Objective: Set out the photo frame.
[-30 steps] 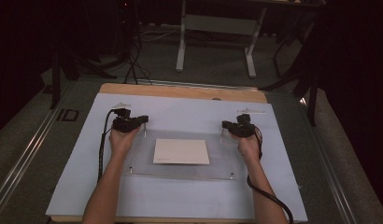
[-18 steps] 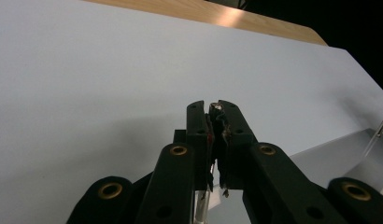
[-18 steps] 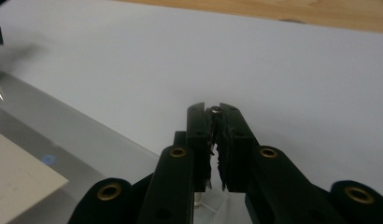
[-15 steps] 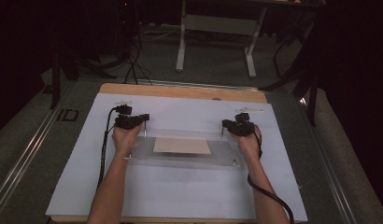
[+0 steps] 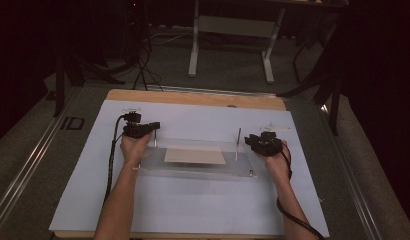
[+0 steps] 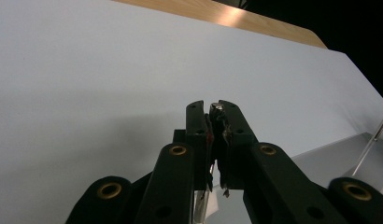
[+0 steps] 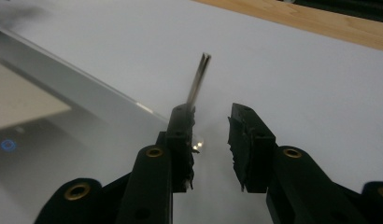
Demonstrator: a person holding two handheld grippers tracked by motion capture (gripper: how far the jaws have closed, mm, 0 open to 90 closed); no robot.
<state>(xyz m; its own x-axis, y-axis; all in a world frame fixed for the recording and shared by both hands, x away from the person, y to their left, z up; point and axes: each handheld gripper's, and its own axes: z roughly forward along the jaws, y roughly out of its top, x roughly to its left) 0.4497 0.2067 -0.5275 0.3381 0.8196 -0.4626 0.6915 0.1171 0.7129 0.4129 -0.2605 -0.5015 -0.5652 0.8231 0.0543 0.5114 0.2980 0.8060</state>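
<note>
A dim lab or recording studio: a wooden worktop [image 5: 193, 97] under a pale blue sheet [image 5: 193, 200], black curtains all round, cables [image 5: 143, 65] across a grey carpeted floor [image 5: 233, 70], and a metal-legged stand [image 5: 233, 30] behind

The right gripper's [image 7: 212, 140] jaws, just opening, stand beside a metal pin [image 7: 198, 84].

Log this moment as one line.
left gripper: shut on metal pin | right gripper: jaws just opening, post free | clear plate: over tan sheet
</note>
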